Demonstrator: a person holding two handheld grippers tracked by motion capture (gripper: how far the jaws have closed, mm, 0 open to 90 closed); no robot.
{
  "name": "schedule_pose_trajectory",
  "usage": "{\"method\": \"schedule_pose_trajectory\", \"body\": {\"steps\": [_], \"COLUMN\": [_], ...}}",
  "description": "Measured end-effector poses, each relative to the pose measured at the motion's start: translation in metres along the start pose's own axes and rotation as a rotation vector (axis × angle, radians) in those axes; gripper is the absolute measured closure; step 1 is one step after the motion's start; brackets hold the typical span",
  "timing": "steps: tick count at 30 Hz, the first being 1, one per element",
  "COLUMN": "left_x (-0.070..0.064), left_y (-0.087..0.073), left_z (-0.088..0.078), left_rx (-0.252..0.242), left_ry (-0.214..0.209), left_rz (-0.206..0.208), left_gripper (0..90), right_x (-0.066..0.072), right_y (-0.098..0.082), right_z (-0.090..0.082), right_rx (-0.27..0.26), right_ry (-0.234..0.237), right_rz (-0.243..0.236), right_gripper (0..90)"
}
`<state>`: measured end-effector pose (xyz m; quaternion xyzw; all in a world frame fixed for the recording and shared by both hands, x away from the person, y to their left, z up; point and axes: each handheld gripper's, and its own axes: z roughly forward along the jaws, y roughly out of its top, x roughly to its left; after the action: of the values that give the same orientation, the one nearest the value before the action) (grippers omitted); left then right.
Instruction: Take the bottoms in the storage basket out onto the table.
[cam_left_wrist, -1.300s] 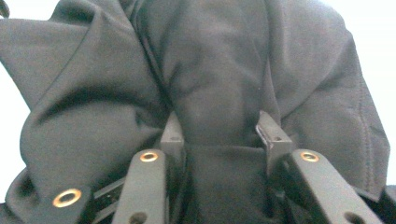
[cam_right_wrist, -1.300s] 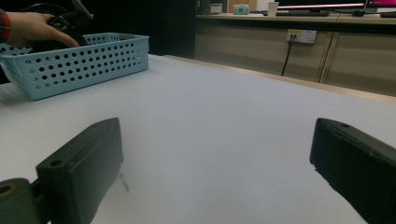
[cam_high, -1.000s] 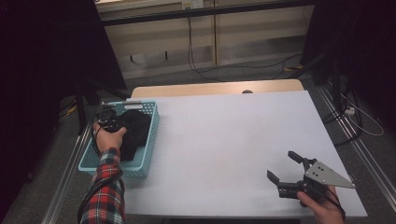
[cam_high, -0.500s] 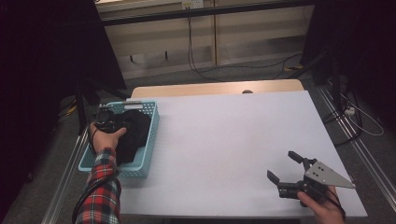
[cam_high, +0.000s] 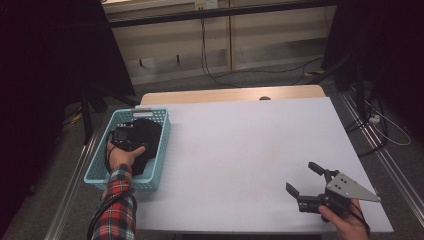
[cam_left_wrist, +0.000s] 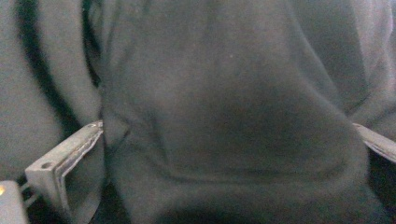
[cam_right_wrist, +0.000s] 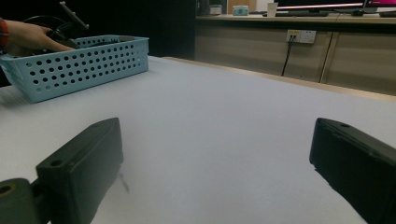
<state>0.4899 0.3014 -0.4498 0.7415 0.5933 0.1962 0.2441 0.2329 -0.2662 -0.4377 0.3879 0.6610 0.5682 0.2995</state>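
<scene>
At the left of the high view, the left claw (cam_high: 125, 139), jaws just opening wide, is straddling the dark cloth (cam_high: 149, 134) in the blue basket (cam_high: 162, 144); soft, light and floppy, it probably needs pinching at a raised fold, while the right claw (cam_high: 306, 181) is resting apart on the bench (cam_high: 250, 150).

The person's left forearm wears a red, white and dark plaid sleeve (cam_high: 119, 212). The right gripper (cam_high: 311, 183) is black, with blocky jaws, each bearing a small round hole, and a grey three-cornered plate (cam_high: 351, 187) studded with small screws.
</scene>
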Motion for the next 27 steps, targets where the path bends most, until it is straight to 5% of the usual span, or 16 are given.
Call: {"method": "schedule_pose_trajectory", "body": {"steps": [8, 13, 19, 27], "left_x": [-0.005, -0.004, -0.007, -0.004], "left_y": [-0.003, 0.0, 0.003, 0.008], "left_z": [-0.002, -0.01, -0.012, -0.014], "left_rx": [-0.029, -0.023, 0.003, 0.029], "left_ry": [0.046, 0.037, 0.039, 0.032], "left_rz": [-0.066, -0.055, -0.064, -0.113], "left_gripper": [8.5, 40.2, 61.3, 68.2], "right_x": [0.001, 0.001, 0.001, 0.001], "right_y": [0.001, 0.001, 0.001, 0.0], "right_z": [0.0, 0.0, 0.0, 0.001], "right_rx": [-0.002, 0.0, 0.0, 0.003], "right_ry": [0.005, 0.006, 0.008, 0.012], "right_rz": [-0.005, -0.006, -0.004, -0.003], "right_gripper": [2.3, 2.3, 2.3, 2.3]}}
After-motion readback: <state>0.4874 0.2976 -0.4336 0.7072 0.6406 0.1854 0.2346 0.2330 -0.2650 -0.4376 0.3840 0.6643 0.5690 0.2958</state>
